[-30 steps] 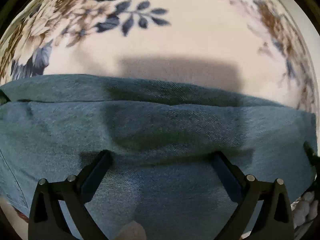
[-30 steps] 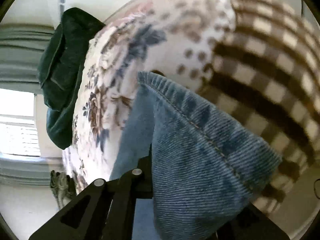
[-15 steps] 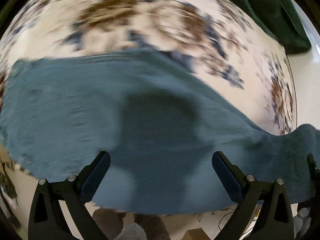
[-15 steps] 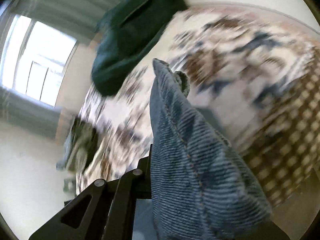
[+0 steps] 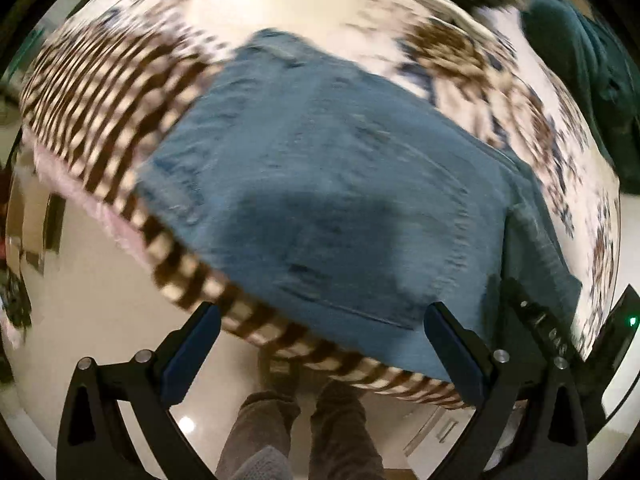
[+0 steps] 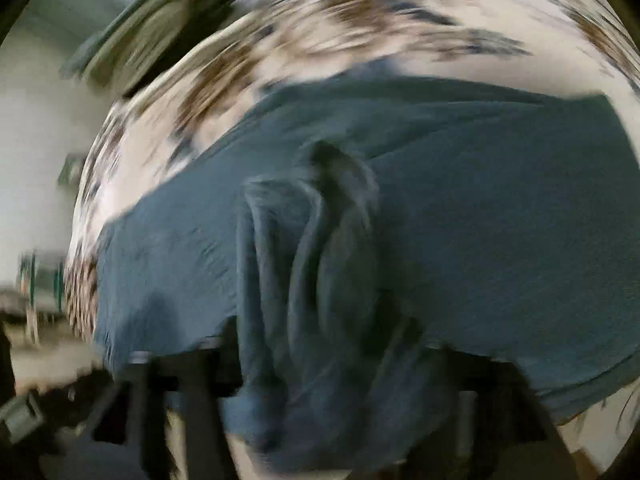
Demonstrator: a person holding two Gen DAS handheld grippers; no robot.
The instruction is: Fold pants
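My left tongs (image 5: 320,344) hang spread wide with nothing between their pads, straight above the blue denim pants (image 5: 332,184), which lie on the bed (image 5: 360,12) with its floral cover and reach over the checked blanket (image 5: 100,92) at the near edge. My right tongs (image 6: 332,364) are opening, a bunched fold of the pants (image 6: 316,280) draped between the jaws (the picture is too blurred to show whether the pads press it). My legs (image 5: 304,432) show below the bed's edge.

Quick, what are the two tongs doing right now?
Left tongs: open, holding nothing.
Right tongs: opening, a bunch of the jeans between them.
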